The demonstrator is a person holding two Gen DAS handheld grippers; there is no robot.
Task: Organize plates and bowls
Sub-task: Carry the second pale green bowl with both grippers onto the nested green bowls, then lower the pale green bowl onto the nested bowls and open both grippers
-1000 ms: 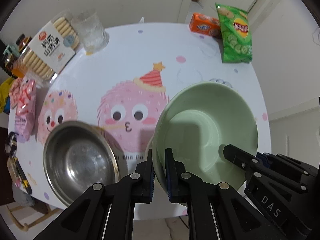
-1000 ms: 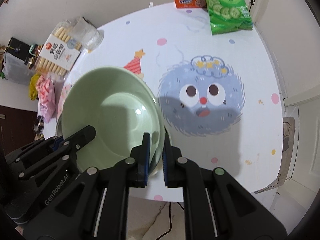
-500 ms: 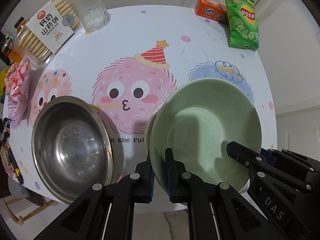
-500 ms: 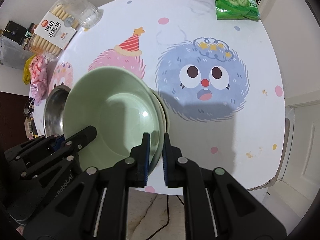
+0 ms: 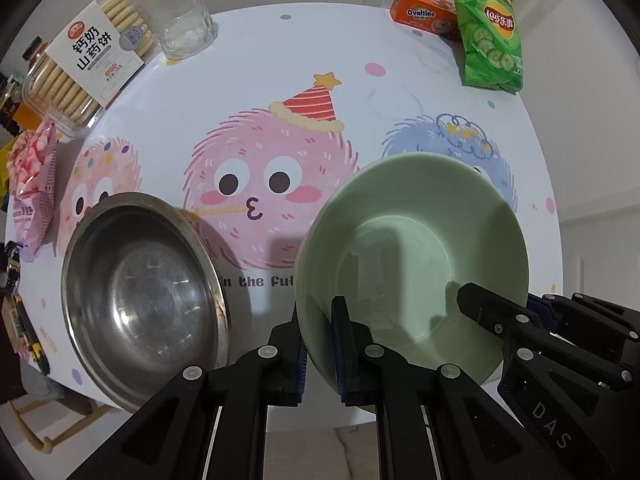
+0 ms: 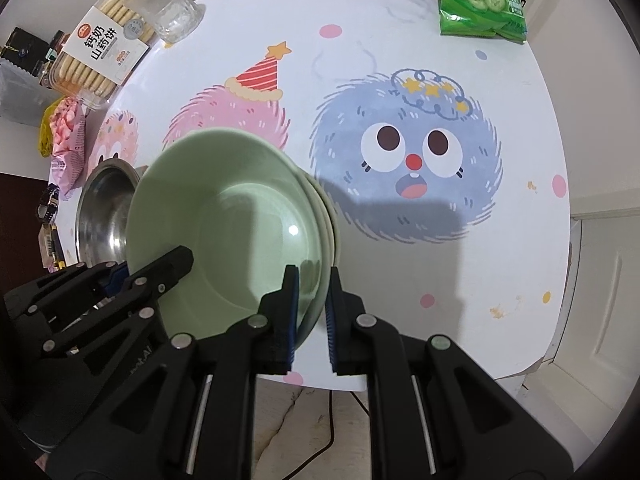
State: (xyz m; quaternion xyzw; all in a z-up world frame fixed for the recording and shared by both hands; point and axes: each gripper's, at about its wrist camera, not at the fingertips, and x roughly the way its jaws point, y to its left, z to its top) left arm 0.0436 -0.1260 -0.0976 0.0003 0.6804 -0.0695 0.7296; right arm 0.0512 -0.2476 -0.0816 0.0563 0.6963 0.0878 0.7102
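Note:
A stack of pale green bowls (image 5: 416, 248) is held above the near edge of the round table; it also shows in the right wrist view (image 6: 236, 216). My left gripper (image 5: 320, 344) is shut on the stack's left rim. My right gripper (image 6: 312, 308) is shut on its right rim, and shows in the left wrist view (image 5: 488, 312). A steel bowl (image 5: 140, 292) sits on the table left of the green stack, close beside it; it also shows in the right wrist view (image 6: 104, 208).
The table (image 5: 256, 72) has a cartoon cloth. At its far left are a biscuit box (image 5: 88, 68), a glass (image 5: 184, 28) and a pink snack bag (image 5: 32, 184). At the far right are an orange Ovaltine box (image 5: 424, 16) and a green crisp bag (image 5: 488, 36).
Both grippers have carried the green bowl stack higher and back toward the near edge. The steel bowl has stayed put and now shows more fully to the left.

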